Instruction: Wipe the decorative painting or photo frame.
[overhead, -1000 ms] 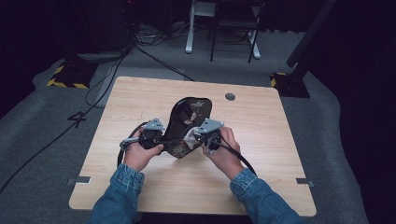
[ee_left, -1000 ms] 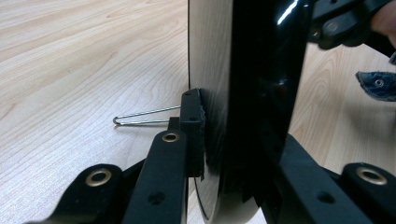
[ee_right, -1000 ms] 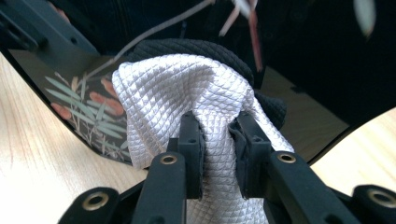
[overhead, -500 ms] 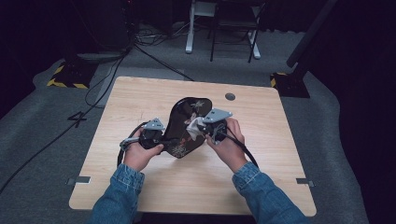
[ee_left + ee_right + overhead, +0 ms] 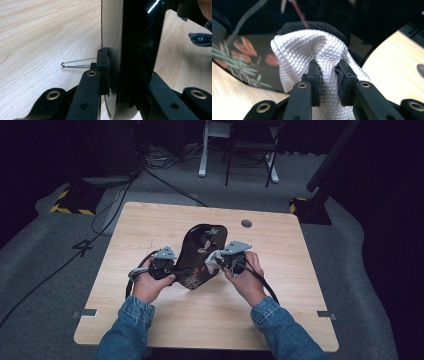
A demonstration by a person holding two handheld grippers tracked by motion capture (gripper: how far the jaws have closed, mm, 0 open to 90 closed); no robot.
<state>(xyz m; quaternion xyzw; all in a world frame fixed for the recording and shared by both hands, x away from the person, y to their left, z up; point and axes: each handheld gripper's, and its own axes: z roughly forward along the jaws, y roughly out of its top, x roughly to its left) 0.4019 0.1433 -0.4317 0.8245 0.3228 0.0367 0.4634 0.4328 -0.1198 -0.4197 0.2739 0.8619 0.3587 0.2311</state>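
Note:
A black lacquered tray [image 5: 199,245] with a flower pattern stands tilted up on its edge in the middle of the table. My left gripper [image 5: 176,271] is shut on the tray's lower left rim. In the left gripper view the dark tray edge [image 5: 132,45] is clamped between the jaws of the left gripper [image 5: 126,73]. My right gripper [image 5: 219,263] is shut on a bunched white quilted cloth [image 5: 212,262] pressed against the tray's right side. In the right gripper view the cloth [image 5: 312,50] bulges above the right gripper [image 5: 328,75], against the glossy tray [image 5: 242,50].
The wooden table [image 5: 150,225] has a round cable hole [image 5: 246,223] at the back right. A thin bent wire [image 5: 75,62] lies on the wood behind the tray. Cables trail from both grippers toward the person. Chair legs and floor cables lie beyond the table.
My right gripper with the cloth slid up along the tray's face, then came back down a little. The left gripper and the tray stayed where they were.

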